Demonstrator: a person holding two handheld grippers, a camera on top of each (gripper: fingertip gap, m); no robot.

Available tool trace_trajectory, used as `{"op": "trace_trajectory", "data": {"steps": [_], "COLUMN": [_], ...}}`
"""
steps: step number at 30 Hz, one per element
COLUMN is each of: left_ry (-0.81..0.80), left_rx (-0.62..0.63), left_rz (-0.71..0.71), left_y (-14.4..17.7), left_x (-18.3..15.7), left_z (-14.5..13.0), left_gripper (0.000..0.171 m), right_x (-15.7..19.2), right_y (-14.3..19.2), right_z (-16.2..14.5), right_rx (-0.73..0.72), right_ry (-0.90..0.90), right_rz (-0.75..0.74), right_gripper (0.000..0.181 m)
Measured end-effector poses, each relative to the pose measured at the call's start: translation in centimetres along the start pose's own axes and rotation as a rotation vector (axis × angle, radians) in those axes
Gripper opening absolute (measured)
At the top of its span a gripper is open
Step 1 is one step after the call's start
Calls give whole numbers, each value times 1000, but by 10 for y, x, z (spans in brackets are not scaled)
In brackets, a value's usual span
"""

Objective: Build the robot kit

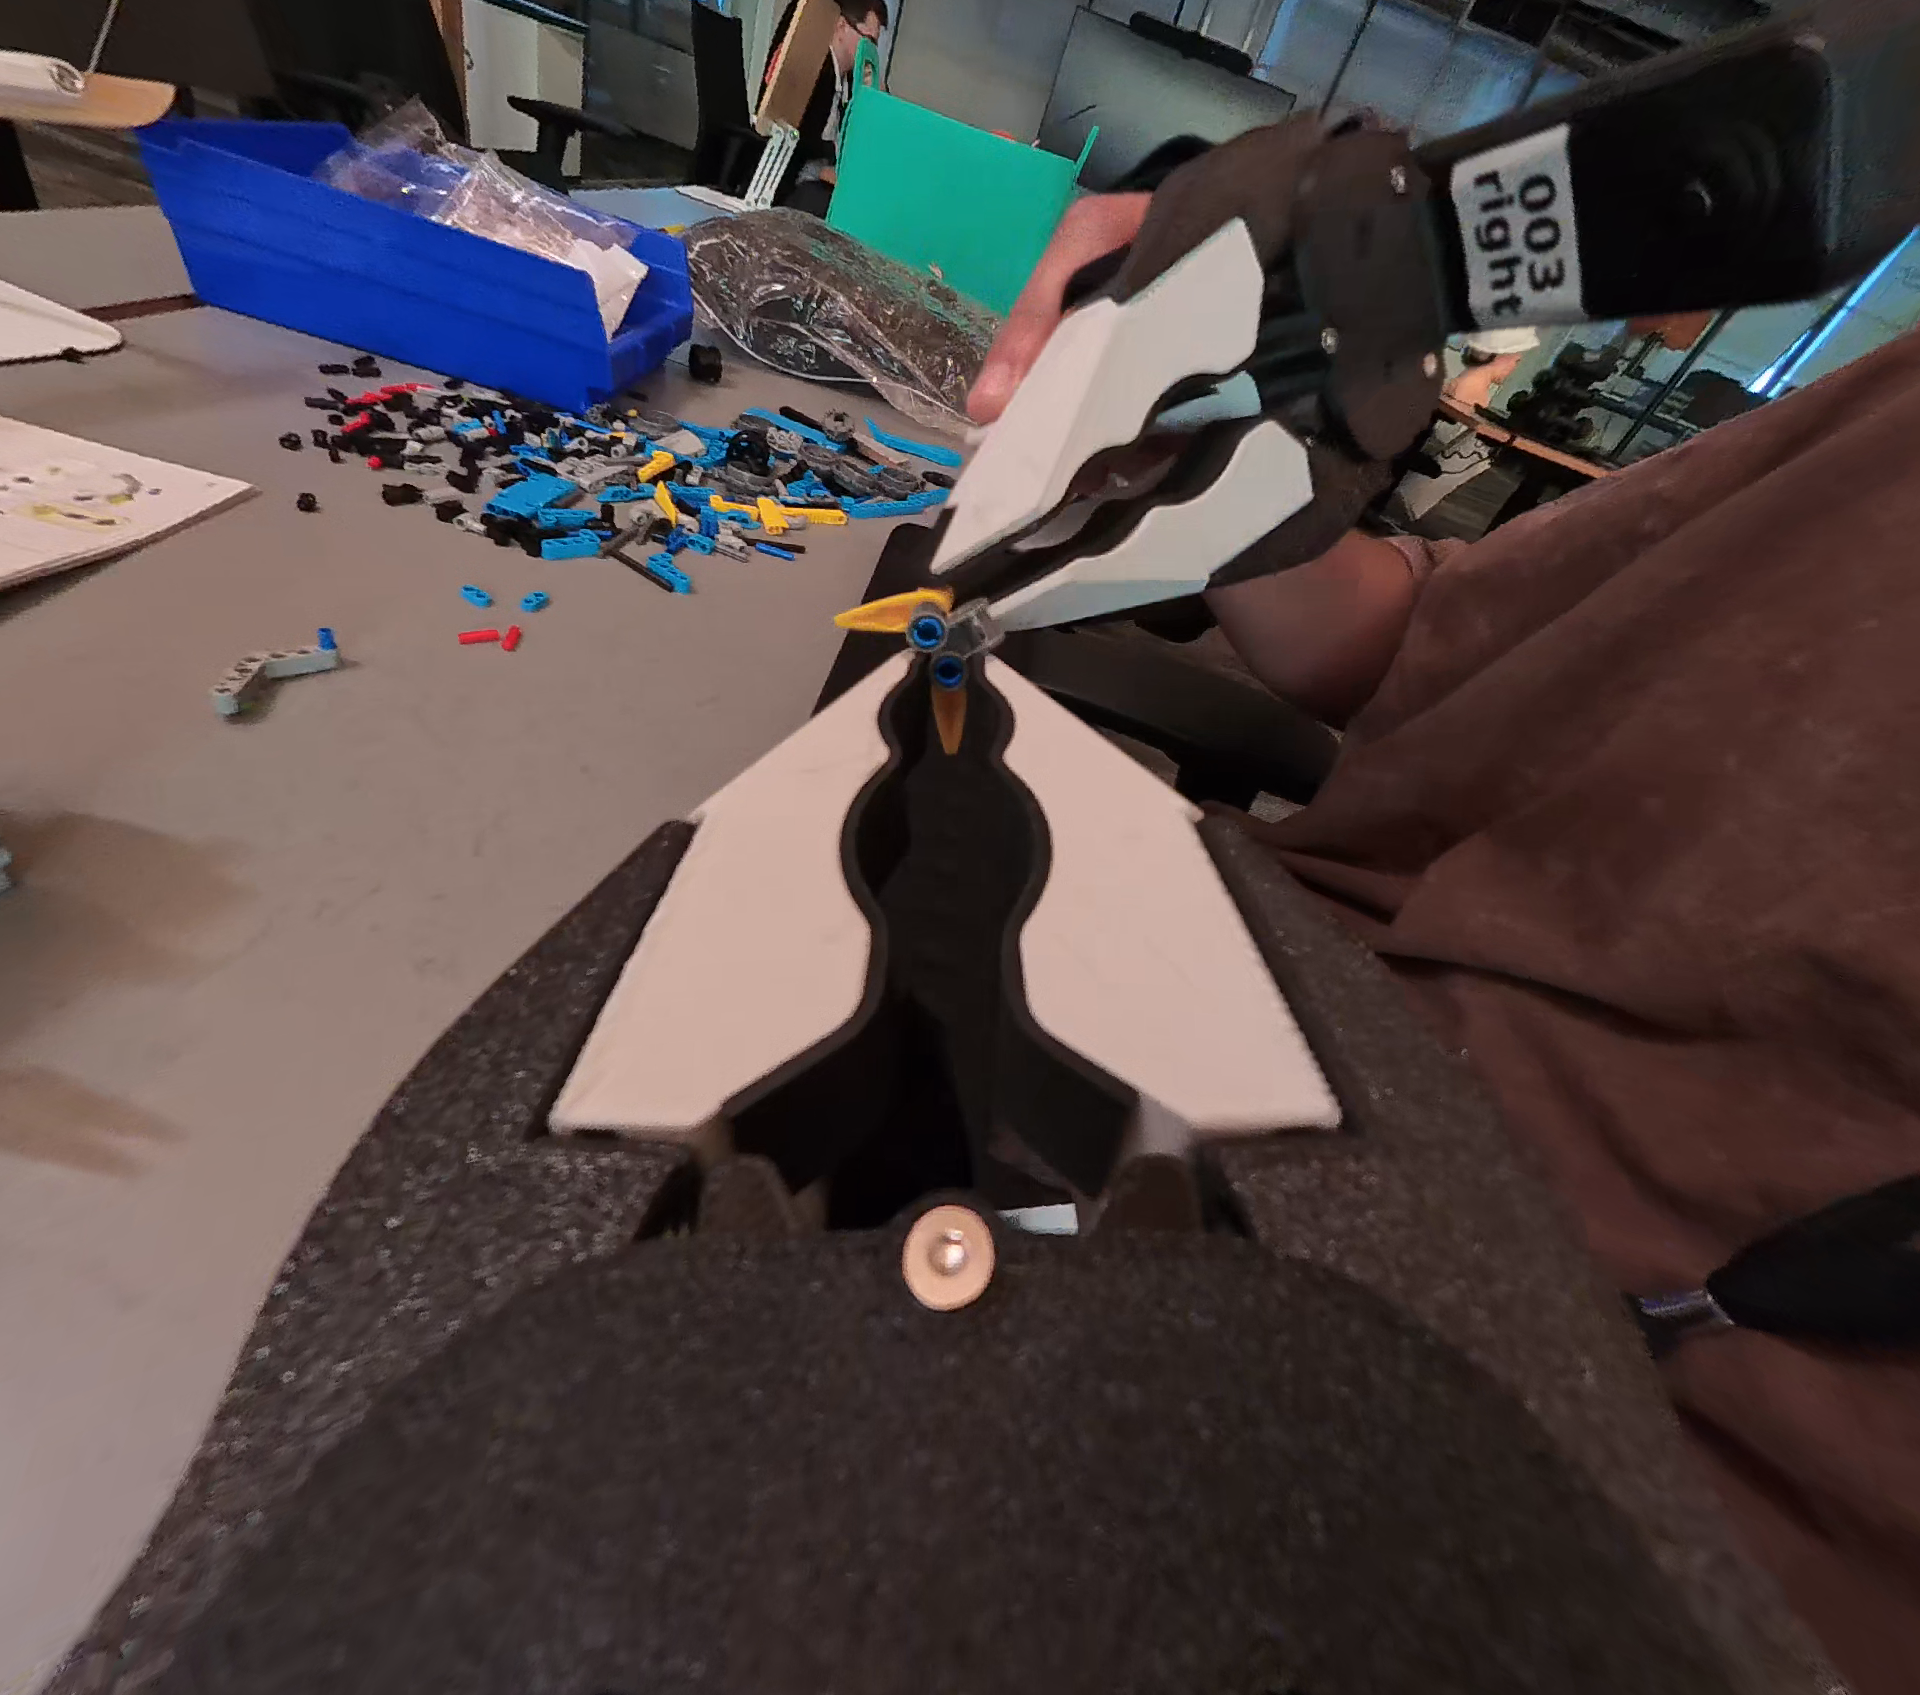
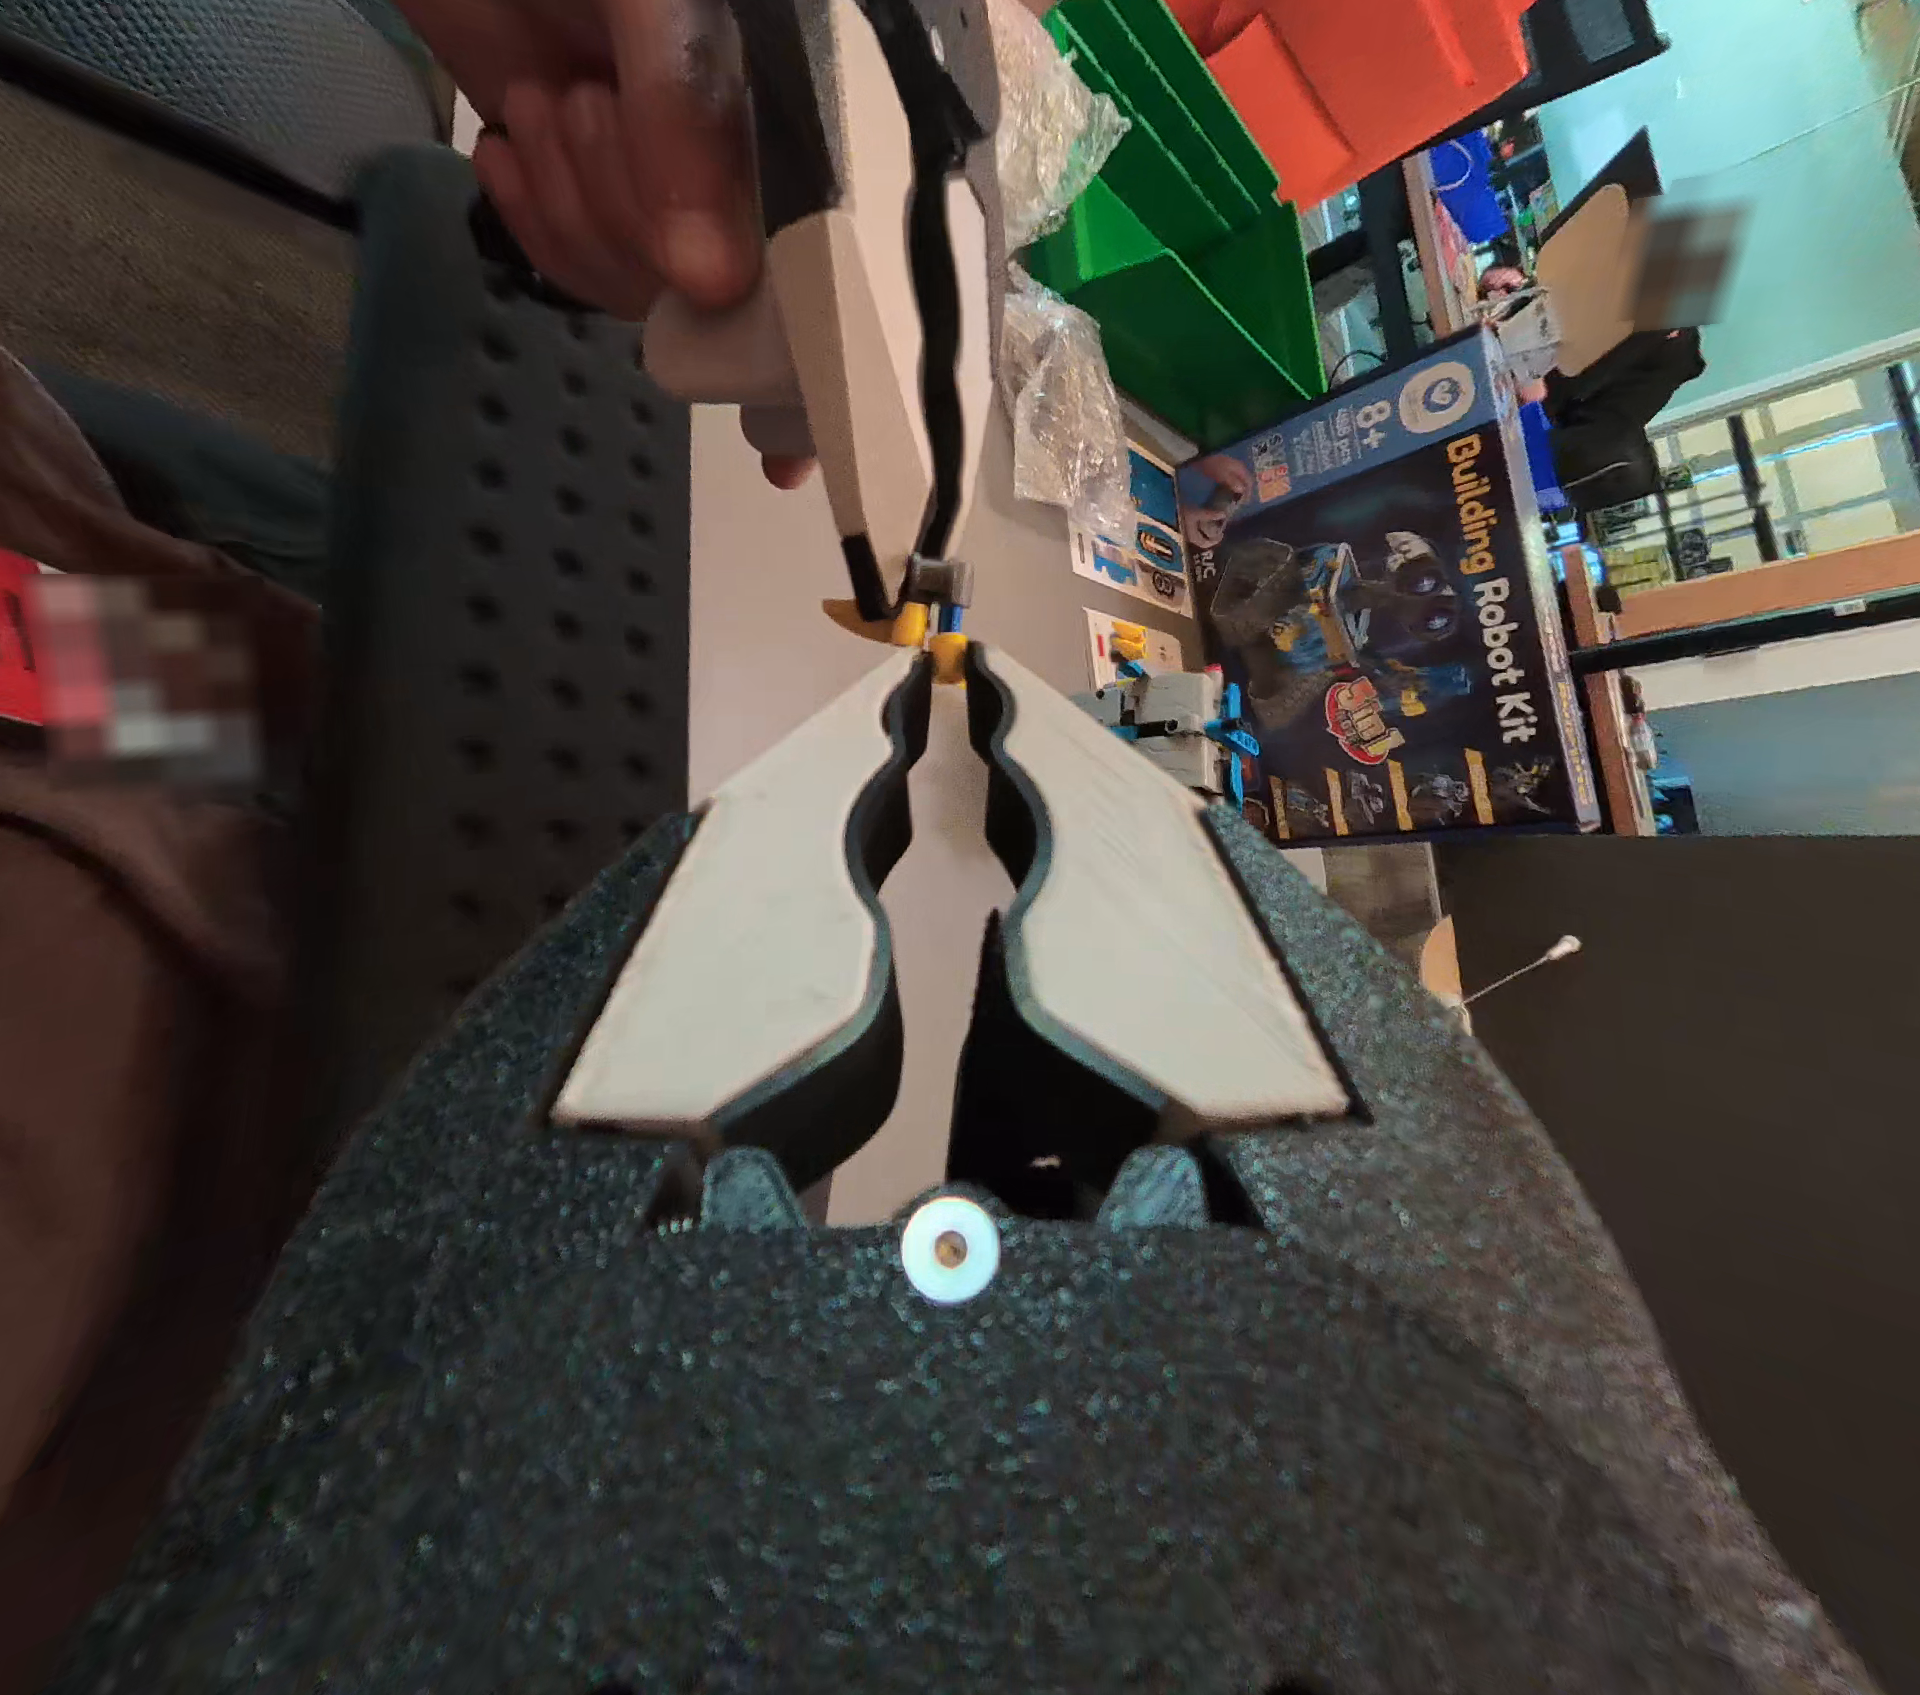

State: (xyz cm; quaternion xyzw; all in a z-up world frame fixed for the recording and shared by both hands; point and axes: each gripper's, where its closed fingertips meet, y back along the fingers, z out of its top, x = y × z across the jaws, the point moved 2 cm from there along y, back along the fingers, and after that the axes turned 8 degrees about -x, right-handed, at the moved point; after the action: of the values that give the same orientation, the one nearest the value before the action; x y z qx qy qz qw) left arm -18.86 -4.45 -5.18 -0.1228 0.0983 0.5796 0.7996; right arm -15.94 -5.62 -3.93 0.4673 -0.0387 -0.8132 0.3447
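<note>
Claws met tip to tip above the near edge of the table. My left claw and right claw were both pinched narrow on one small cluster of hard plastic parts. It held two yellow blades that tapered to a point, two round blue pins and a pale grey connector. The cluster hung clear of the table, between the two sets of tips. From either wrist view I could not tell which claw gripped which part, nor whether the halves were fully seated together.

The claw fingers were smooth white wedges with wavy black rubber inner edges, set in grainy black bodies. A hand gripped the left claw's handle.

Farther off on the matte grey table lay a pile of loose blue, black, grey and yellow parts. A ribbed blue bin stuffed with crinkled clear bags stood behind it. A bent grey beam lay apart from the pile, and a booklet lay to its left. The right wrist view showed a glossy kit box and a half-built model beside it.
</note>
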Motion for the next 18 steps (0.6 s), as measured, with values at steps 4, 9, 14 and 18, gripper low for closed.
{"op": "trace_trajectory", "data": {"steps": [4, 9, 14, 18], "left_ry": [-8, -25, -100, -212], "left_rx": [5, 36, 122, 247], "left_rz": [-19, -51, -9, 85], "left_y": [-2, -5, -8, -10], "left_x": [-2, -8, -7, 1], "left_z": [-4, -8, -18, -33], "left_gripper": [5, 5, 5, 5], "right_x": [3, 9, 17, 28], "right_y": [2, 6, 5, -2], "right_z": [-3, -4, -11, -22], "right_rx": [-47, -140, -82, 78], "right_ry": [-168, -345, -320, -118], "right_rz": [71, 146, 183, 147], "right_gripper": [6, 6, 5, 5]}}
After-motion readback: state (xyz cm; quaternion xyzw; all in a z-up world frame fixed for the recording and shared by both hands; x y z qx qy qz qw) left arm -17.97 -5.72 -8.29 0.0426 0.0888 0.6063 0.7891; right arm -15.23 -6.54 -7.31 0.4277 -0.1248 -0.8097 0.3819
